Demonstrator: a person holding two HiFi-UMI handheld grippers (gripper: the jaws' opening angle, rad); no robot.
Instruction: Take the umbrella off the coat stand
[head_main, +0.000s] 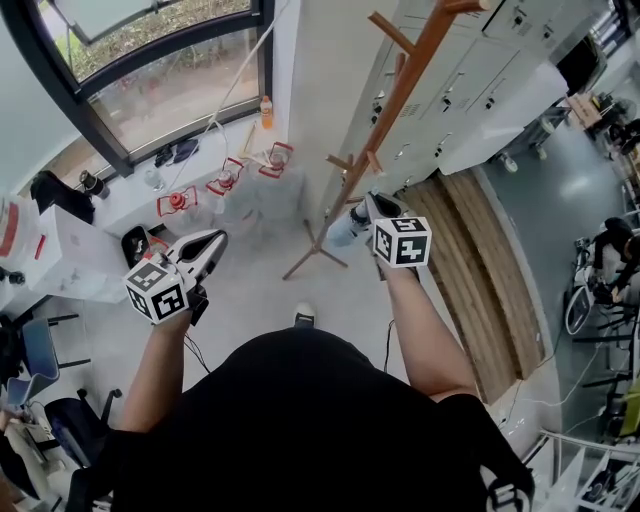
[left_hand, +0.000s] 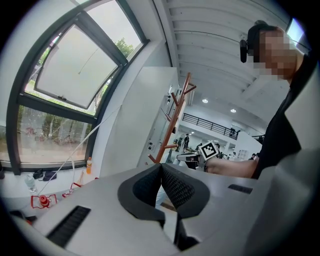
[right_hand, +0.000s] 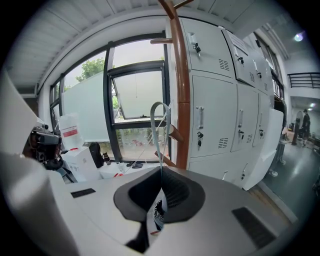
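Grey floor (head_main: 262, 292) below the window (head_main: 170, 85) carries the wooden coat stand (head_main: 398, 95). Just beside its pole, the right gripper (head_main: 366, 204) clamps the umbrella (head_main: 345, 230) by its thin loop (right_hand: 156, 125). The left gripper (head_main: 216, 240) is closed and empty.

I see the folded pale umbrella (head_main: 347, 229) clamped in my right hand-held gripper (right_hand: 161, 172), its thin loop (right_hand: 154, 125) upright just beside the post of the brown wooden coat stand (head_main: 400, 90).
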